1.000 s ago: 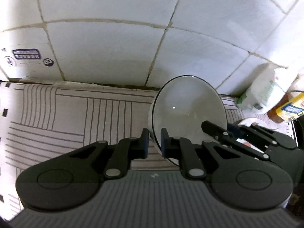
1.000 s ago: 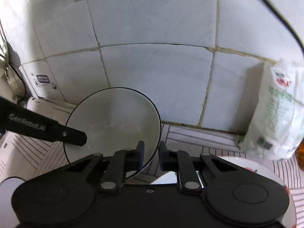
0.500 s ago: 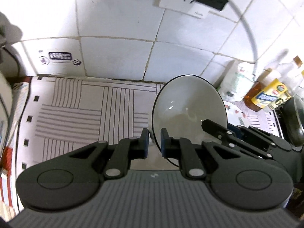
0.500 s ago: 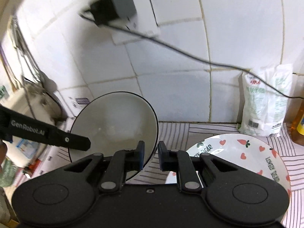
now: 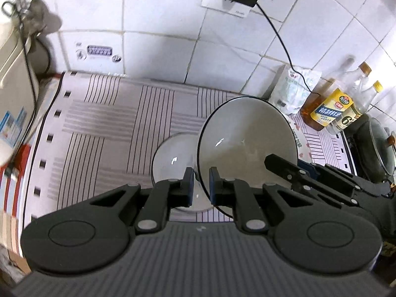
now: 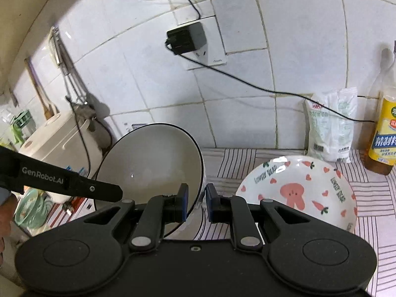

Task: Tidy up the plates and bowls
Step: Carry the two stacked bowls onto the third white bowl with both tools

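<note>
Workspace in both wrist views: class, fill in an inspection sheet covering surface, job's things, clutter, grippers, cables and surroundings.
Surface: striped mat covers the counter.
Job's things: black-rimmed bowl held tilted by both grippers; second bowl on the mat beneath; rabbit plate flat on the mat.
Clutter: white bag, oil bottle, lidded pot.
Grippers: left gripper and right gripper each pinch the bowl's rim.
Cables: black cable runs from wall plug.
Surroundings: white tiled wall, white appliance.

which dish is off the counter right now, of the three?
The black-rimmed white bowl: both the left gripper and the right gripper pinch its rim. The smaller white bowl and rabbit-print plate sit on the striped mat.
</note>
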`<move>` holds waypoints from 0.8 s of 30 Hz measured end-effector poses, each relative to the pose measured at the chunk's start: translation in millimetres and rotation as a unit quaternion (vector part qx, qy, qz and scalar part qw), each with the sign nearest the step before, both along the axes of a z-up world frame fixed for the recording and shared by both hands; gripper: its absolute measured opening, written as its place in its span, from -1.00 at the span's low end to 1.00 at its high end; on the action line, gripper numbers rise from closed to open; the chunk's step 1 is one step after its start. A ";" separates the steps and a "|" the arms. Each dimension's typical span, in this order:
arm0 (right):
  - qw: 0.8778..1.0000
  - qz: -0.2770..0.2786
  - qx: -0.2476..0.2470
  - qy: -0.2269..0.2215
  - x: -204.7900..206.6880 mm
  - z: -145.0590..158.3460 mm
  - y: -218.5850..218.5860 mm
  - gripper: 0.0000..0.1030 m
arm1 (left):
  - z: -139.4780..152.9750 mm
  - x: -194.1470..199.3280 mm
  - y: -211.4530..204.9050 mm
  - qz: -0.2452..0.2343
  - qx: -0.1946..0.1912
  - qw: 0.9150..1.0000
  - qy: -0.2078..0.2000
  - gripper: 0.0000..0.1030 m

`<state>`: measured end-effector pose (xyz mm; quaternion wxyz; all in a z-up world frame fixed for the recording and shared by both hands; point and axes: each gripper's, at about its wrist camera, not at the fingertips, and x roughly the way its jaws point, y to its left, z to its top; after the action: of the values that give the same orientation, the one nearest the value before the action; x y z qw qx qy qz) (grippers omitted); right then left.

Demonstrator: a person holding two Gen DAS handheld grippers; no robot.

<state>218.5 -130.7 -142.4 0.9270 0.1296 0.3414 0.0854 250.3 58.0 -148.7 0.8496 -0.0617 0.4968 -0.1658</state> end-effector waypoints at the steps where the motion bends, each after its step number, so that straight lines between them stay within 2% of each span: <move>1: 1.000 0.004 0.003 0.002 -2.6 -1.2 -0.1 -0.63 | -0.7 -3.2 0.4 0.004 0.001 1.000 0.001 -0.78; 15: 0.998 0.058 0.006 0.024 -5.0 -23.0 -2.4 -0.63 | -26.0 -10.7 -9.3 0.060 0.029 0.997 0.029 -0.78; 19: 0.997 0.073 -0.005 0.022 0.5 -31.1 -2.2 -0.63 | -35.7 -4.8 -17.1 0.058 0.060 0.996 0.036 -0.78; 24: 0.996 0.087 -0.003 0.017 12.4 -40.3 0.1 -0.63 | -45.8 4.7 -17.0 0.073 0.079 0.993 0.051 -0.78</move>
<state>230.9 -130.6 -182.7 0.9104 0.0983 0.3675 0.1628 255.0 41.0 -194.5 0.8354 -0.0385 0.5450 -0.0601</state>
